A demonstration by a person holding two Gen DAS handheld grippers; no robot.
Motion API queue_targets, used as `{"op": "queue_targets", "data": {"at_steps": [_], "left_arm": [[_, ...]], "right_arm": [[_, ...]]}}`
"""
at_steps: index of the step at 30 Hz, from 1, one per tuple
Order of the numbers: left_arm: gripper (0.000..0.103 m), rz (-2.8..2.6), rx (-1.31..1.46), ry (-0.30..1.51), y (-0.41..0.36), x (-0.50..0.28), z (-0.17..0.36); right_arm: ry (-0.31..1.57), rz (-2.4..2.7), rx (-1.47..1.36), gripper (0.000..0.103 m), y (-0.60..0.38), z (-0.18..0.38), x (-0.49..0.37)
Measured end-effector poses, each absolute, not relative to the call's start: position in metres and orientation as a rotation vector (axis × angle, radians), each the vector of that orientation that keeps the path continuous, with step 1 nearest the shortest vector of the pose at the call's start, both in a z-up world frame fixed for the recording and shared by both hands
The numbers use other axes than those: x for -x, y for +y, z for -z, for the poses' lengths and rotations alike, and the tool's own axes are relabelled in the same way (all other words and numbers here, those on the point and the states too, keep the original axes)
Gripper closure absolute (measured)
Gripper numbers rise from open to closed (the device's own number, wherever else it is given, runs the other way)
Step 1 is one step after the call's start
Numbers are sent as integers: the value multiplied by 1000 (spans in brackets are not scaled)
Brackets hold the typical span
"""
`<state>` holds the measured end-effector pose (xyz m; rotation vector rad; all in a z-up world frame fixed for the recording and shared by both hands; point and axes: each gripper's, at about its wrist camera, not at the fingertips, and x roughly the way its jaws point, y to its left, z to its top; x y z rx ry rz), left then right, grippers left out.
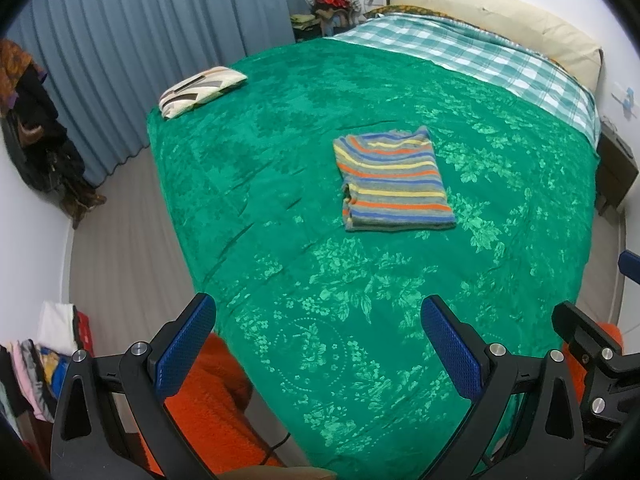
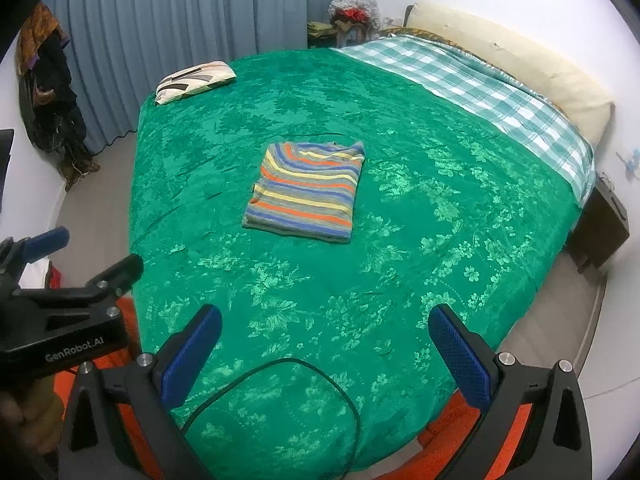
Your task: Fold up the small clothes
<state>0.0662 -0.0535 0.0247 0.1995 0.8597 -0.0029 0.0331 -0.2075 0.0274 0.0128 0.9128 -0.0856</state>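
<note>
Green floral bedspread (image 1: 280, 168) held the folded striped shirt (image 1: 392, 180); both grippers' jaws spread, empty — a careless regrasp could undo its folds.

The folded striped shirt (image 1: 392, 180) lies on the bedspread (image 1: 280, 184), ahead of the left gripper (image 1: 318, 340) and a little to its right, well apart from it. From the right gripper (image 2: 324, 344) it lies ahead and a little left. A small pillow (image 1: 202, 90) lies far ahead to the left, near the curtain (image 1: 160, 32). A cable (image 2: 304, 372) lies on the bedspread just before the right gripper.
</note>
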Motion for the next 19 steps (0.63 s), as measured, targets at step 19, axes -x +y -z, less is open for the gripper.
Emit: {"op": "queue_targets", "data": {"at_steps": [19], "left_arm": [[1,20,-197,825,-57,-58,-34]], "right_arm": [[906,91,-14,1,-209,-27,-29]]}}
